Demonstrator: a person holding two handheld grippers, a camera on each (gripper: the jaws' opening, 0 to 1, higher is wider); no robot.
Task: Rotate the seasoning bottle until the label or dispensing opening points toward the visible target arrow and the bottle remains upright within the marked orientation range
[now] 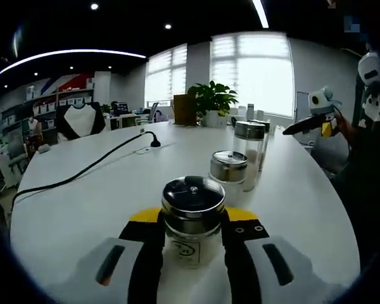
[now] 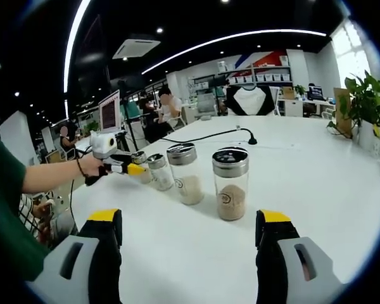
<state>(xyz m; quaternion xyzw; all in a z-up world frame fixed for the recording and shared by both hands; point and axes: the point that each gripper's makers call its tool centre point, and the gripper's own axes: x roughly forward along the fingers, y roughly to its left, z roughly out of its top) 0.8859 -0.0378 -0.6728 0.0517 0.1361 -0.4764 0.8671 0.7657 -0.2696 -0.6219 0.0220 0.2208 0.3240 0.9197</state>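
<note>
A small glass seasoning bottle [image 1: 191, 235] with a shiny metal lid stands upright on the white table [image 1: 95, 209], and my left gripper [image 1: 193, 216] is shut on it, one black jaw pressed against each side. Three more seasoning bottles stand in a row behind it: a short one [image 1: 228, 168], a tall one [image 1: 249, 152] and another partly hidden behind that. In the right gripper view my right gripper [image 2: 190, 218] stands open above the table, nothing between its jaws, a short way before the nearest bottle [image 2: 230, 183]. The left gripper [image 2: 123, 168] holds the far bottle [image 2: 139, 166] of the row.
A black cable [image 1: 82, 171] runs over the table to a socket. A potted plant [image 1: 212, 101] stands at the far end. A person's hand [image 2: 92, 166] and green sleeve come in from the left. Two more bottles [image 2: 185, 172] [image 2: 159, 171] stand mid-row.
</note>
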